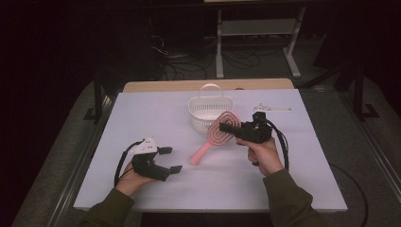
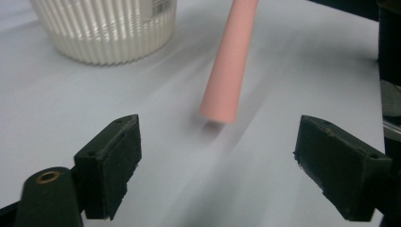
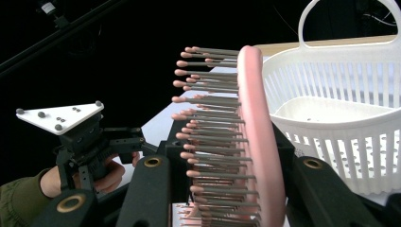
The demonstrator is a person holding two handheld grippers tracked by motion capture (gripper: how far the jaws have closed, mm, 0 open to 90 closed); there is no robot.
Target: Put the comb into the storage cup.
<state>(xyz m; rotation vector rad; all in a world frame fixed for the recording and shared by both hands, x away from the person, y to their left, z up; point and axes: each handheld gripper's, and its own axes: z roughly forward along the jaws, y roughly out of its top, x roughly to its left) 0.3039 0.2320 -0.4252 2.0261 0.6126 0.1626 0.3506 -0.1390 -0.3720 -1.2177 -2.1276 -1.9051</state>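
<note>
Gripping the brush (image 1: 218, 133) by its head, the right gripper (image 1: 230, 126) has its jaws pressed on both faces, bristles and back, as the right gripper view shows (image 3: 246, 142); the pink handle slants down toward the table (image 1: 142, 113), its tip just above the white surface; the brush head sits just beside the white basket (image 1: 206, 112); the left gripper (image 1: 170, 160) stands wide open with nothing between its jaws, well apart from the handle tip, which its own view shows ahead (image 2: 227, 71).
</note>
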